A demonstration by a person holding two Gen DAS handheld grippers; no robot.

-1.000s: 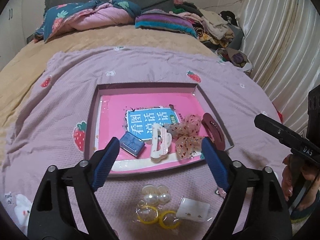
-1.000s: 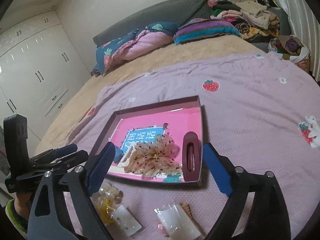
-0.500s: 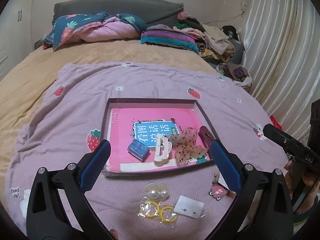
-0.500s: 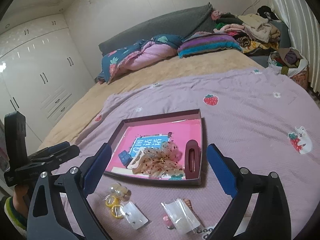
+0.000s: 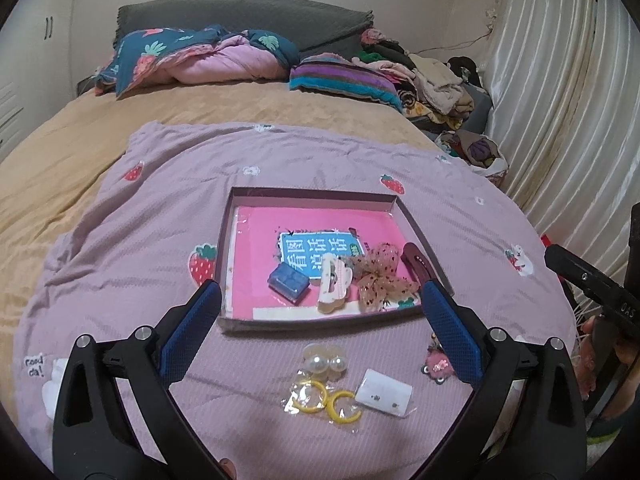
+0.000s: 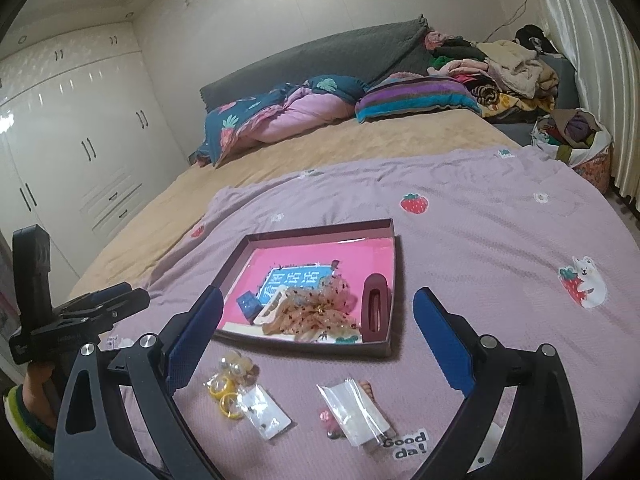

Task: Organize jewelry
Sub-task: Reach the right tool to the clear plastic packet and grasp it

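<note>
— Where is the jewelry?
— Your yellow hoop earrings point(image 5: 325, 400) lie on the blanket point(image 5: 120, 248), just before the tray point(image 5: 312, 194). Your left gripper point(image 5: 320, 320) and right gripper point(image 6: 318, 322) are both wide apart, holding nothing

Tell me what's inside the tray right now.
The tray holds a blue box, a cream hair claw, a spotted mesh bow and a dark red clip, all on a pink book cover. The bow hides part of the cover.

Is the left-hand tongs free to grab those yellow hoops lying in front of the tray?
Probably yes. The left tongs are open and empty, and the yellow hoops lie on the blanket just ahead of them, outside the tray, with nothing over them.
</note>
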